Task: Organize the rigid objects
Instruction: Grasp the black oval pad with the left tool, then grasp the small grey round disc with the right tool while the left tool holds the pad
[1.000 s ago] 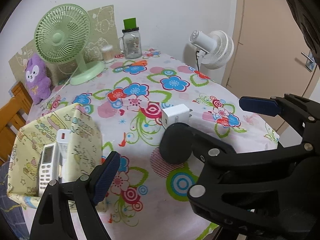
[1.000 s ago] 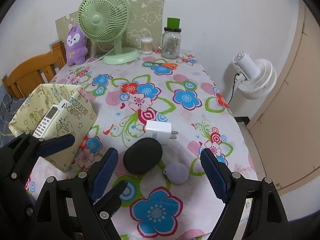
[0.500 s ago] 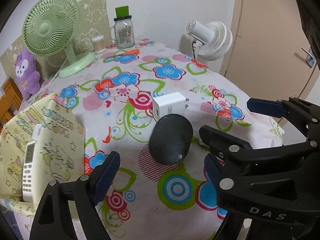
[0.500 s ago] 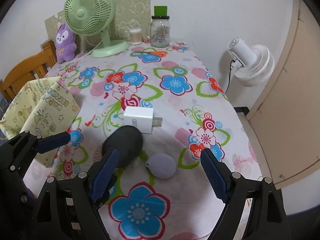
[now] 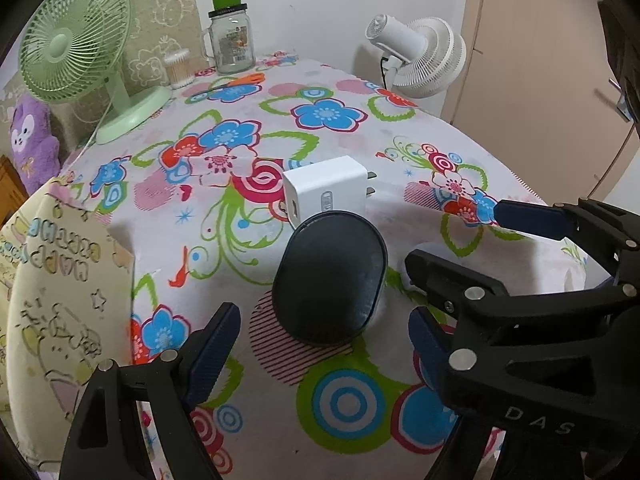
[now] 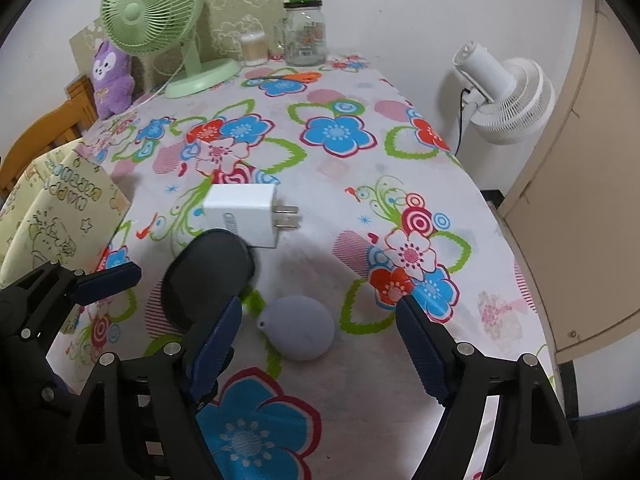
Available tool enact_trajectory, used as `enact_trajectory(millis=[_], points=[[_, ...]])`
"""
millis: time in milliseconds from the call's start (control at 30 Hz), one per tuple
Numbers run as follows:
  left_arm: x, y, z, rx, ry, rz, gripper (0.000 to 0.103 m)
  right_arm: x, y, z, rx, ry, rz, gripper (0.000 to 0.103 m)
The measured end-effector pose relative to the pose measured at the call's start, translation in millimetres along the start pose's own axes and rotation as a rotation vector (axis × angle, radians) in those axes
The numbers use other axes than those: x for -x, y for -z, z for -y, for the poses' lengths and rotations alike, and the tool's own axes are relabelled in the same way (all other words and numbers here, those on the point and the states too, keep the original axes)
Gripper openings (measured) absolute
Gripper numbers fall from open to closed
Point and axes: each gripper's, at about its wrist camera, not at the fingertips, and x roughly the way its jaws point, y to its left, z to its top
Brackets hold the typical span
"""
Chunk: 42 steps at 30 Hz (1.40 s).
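Note:
A black oval case (image 5: 330, 276) lies on the flowered tablecloth, touching a white charger plug (image 5: 326, 196) behind it. My left gripper (image 5: 318, 354) hangs open just above the table, its fingers on either side of the case's near end, not touching it. A lavender-grey rounded object (image 6: 300, 328) with a small tab lies right of the black case (image 6: 208, 276) and in front of the plug (image 6: 244, 212). My right gripper (image 6: 318, 348) straddles it, jaws closing, pads clear of it. In the left wrist view the right gripper (image 5: 472, 240) hides the lavender object.
A yellow patterned fabric box (image 5: 60, 280) stands at the left edge. A green fan (image 5: 76, 48), cotton swabs (image 5: 178, 64), a glass jar (image 5: 230, 36) and a purple plush (image 5: 30, 144) line the back. A white fan (image 6: 508, 96) and a door stand beyond the table's right edge.
Both grippers have come down toward the table, so the black case and lavender object look larger and nearer. The right jaws have narrowed a little. The box's contents have left view.

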Motion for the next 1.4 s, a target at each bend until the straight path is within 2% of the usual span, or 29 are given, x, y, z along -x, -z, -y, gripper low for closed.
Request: enact_trajectory(millis=[333,467,500,833,1000,1100,1200,1267,1400], points=[[-13.0,-2.9,6.4,-0.016,0.012,-0.010,0.075,-14.1,3.2,12.2,-0.041,0.000,-0.032,0.080],[-11.5,-5.5,8.9,-0.010,0.022,-0.009,0.057,-14.7,0.7,13.3,-0.049,0.004,-0.026,0.080],[-11.2,-6.0,8.9,-0.010,0.020,-0.008,0.056,-14.4,0.1,13.3,-0.050,0.003,-0.025,0.080],[-2.5,8.2,0.8,-0.013,-0.010,0.003,0.056,-11.9,3.7,0.0,-0.028,-0.005,-0.029,0.080],[4.2,20.2,-5.1,-0.004,-0.025,0.007,0.056,-17.6,11.4,-5.0,-0.037,-0.001,-0.061,0.079],[5.2,22.1,-5.7,-0.003,-0.028,0.006,0.056,-18.0,14.2,-8.5,-0.037,0.001,-0.058,0.075],[5.2,22.2,-5.2,-0.003,-0.034,0.007,0.058,-17.6,14.8,-12.4,-0.030,0.012,-0.051,0.065],[4.4,21.3,-6.2,0.001,-0.031,0.003,0.058,-17.1,15.0,-14.9,-0.017,0.033,-0.045,0.052],[1.8,17.2,-8.1,0.003,-0.035,-0.002,0.064,-17.5,13.8,-13.7,-0.001,0.036,-0.032,0.050]])
